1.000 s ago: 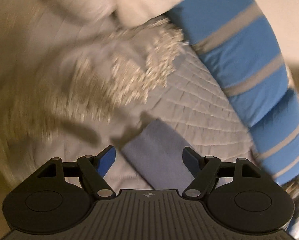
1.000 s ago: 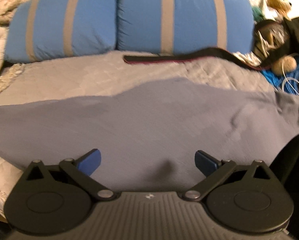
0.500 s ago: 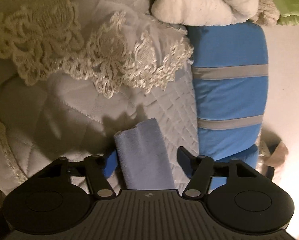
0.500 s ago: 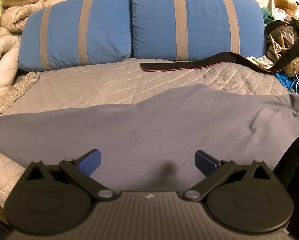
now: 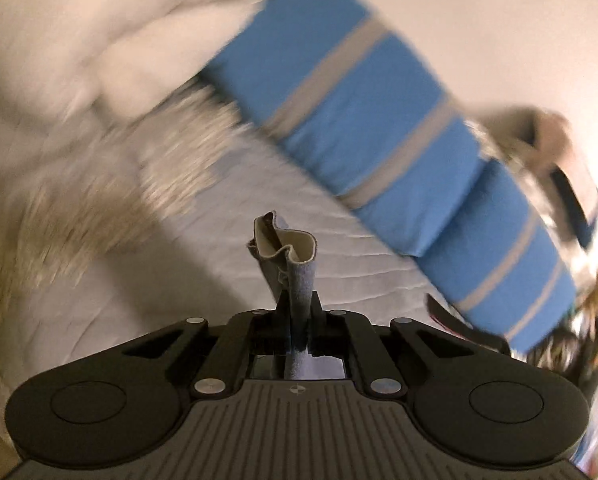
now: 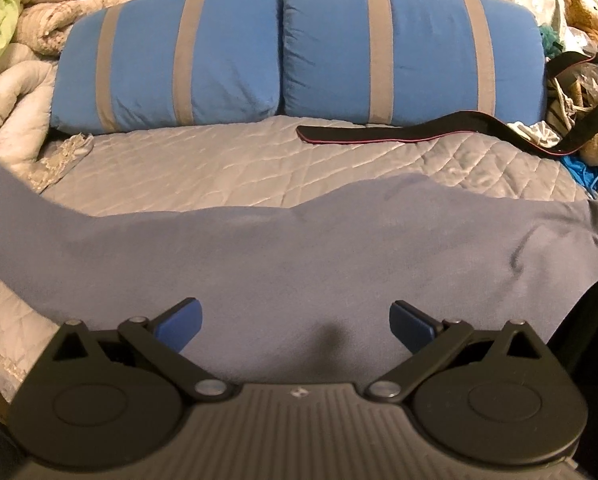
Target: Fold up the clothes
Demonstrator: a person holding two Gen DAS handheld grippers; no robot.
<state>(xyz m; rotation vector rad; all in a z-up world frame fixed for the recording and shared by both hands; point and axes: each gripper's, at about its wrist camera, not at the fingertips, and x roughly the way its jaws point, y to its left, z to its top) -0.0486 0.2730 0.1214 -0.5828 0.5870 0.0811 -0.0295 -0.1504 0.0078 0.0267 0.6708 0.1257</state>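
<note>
Two blue pillows (image 6: 299,52) with grey stripes line the head of the quilted bed (image 6: 227,168), and across it lies the grey-blue garment (image 6: 299,264) I'm folding. My left gripper (image 5: 298,316) is clamped tight on that garment's end, the cloth pinched between the jaws and standing up past them above the quilt with its pale inner face showing. My right gripper (image 6: 295,322) hangs over the garment's middle with its jaws spread wide, nothing between them; a black strap (image 6: 419,132) lies near the pillows.
</note>
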